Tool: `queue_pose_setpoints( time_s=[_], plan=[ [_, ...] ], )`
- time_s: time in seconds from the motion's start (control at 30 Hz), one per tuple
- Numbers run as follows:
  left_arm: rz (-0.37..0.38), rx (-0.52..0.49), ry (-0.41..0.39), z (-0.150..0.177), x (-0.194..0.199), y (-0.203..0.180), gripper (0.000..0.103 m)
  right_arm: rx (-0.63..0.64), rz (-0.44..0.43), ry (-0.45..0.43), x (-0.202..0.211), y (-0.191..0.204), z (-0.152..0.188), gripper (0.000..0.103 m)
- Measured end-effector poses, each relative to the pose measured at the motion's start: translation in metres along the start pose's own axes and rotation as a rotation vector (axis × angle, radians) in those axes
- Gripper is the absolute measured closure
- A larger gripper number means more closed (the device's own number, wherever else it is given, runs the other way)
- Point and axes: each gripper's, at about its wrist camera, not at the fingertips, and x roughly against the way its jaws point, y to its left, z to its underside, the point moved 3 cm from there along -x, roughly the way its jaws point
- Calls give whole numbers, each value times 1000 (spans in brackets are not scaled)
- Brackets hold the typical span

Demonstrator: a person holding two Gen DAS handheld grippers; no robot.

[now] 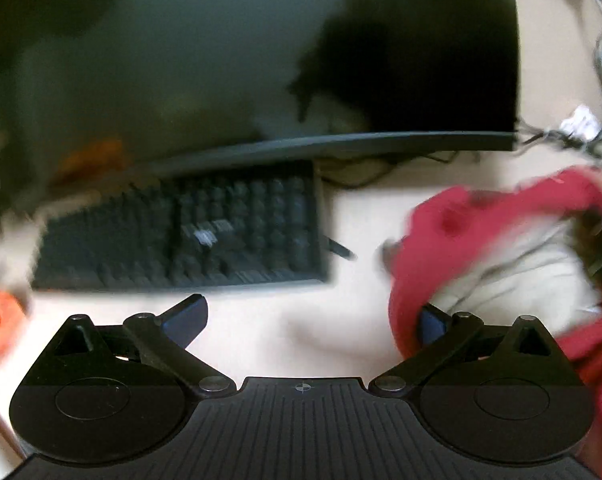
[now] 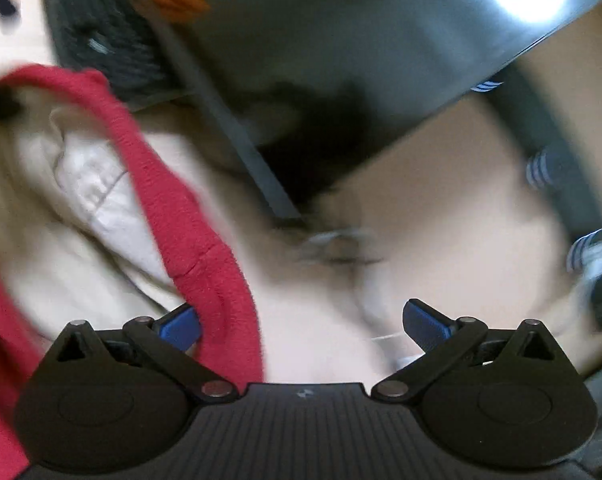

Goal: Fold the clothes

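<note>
While both views smear with motion, the red fleece garment with a cream lining lies bunched on the pale desk right of the black keyboard. Left gripper and right gripper gape wide — fabric brushes each, neither pinches. Whichever stage, grip an edge — not the bunch.

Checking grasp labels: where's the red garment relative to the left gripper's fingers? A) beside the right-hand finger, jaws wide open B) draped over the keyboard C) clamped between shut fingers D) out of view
A: the left gripper stands wide open over bare desk, and the red garment bunches against its right-hand finger, clear of the keyboard.
</note>
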Motion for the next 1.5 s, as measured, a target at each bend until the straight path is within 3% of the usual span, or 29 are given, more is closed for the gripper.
queue_pose_setpoints(
  time_s=[0.07, 0.2, 0.3, 0.47, 0.57, 0.67, 0.77, 0.93, 1.03, 1.2, 1.33, 1.5],
  plan=[
    [-33, -63, -65, -11, 7, -5, 0, -7, 76, -18, 5, -5, 12, 0],
    [-156, -172, -311, -41, 60, -20, 0, -53, 198, -98, 41, -28, 23, 0],
    [-216, -204, -483, -70, 114, -22, 0, -148, 232, -157, 79, -71, 21, 0],
    [-272, -151, -732, -125, 212, -6, 0, -245, 349, -306, 166, -146, 9, 0],
    [-335, -123, -925, -145, 282, 2, 0, -300, 436, -413, 229, -188, 0, 0],
    [-381, -107, -1102, -154, 352, 9, 0, -343, 536, -522, 289, -220, -7, 0],
    [-399, -87, -1212, -159, 415, 16, 0, -402, 626, -619, 343, -248, -8, 0],
    [-540, -101, -1420, -151, 501, 9, 0, -489, 692, -773, 428, -285, -5, 0],
    [-546, -92, -1471, -152, 532, 12, 0, -512, 732, -846, 466, -291, -2, 0],
    [-540, -88, -1489, -158, 548, 16, 0, -531, 712, -860, 452, -290, -3, 0],
    [-502, -125, -1431, -177, 505, 8, 0, -545, 692, -867, 438, -288, -4, 0],
    [-420, -204, -1293, -206, 407, -23, 0, -563, 627, -685, 346, -282, 4, 0]
  ],
)
